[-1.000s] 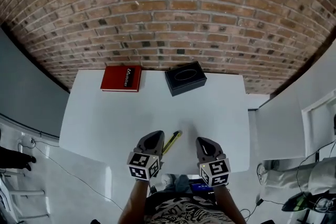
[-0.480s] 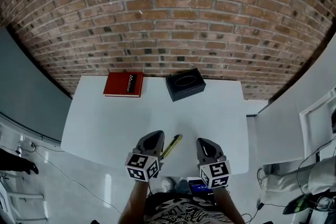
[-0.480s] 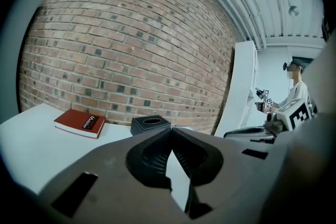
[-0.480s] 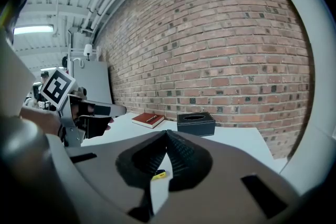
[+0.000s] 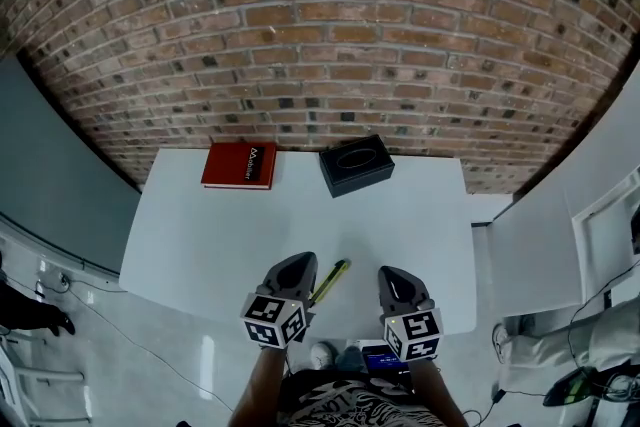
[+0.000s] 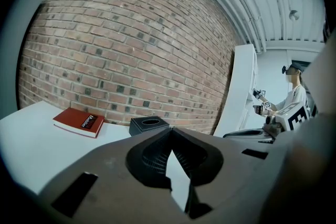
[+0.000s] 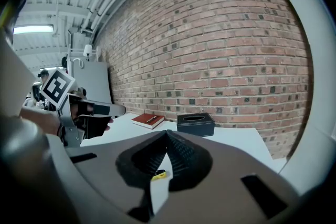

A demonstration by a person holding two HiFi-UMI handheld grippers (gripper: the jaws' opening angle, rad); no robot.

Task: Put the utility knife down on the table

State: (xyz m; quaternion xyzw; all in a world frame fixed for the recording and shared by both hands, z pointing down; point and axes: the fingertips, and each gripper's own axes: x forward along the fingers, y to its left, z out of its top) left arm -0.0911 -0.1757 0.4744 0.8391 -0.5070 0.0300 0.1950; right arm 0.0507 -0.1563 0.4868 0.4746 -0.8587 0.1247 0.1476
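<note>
The utility knife (image 5: 328, 282), yellow and black, lies flat on the white table (image 5: 200, 225) near its front edge. It rests just right of my left gripper (image 5: 300, 259) and is not held. My right gripper (image 5: 389, 273) hovers a hand's width to the knife's right. Both grippers are shut with nothing between the jaws. In the left gripper view the left gripper (image 6: 170, 131) shows tips that meet, and the knife is hidden. In the right gripper view a yellow bit of the knife (image 7: 159, 174) peeks past the right gripper (image 7: 166, 134).
A red book (image 5: 240, 165) and a black tissue box (image 5: 355, 165) sit at the table's far edge against the brick wall. A white cabinet (image 5: 530, 245) stands right of the table. Another person (image 6: 296, 102) stands far off in the left gripper view.
The head view has tilted a little, so the table sits lower in the frame. The knife and both grippers keep their places relative to each other.
</note>
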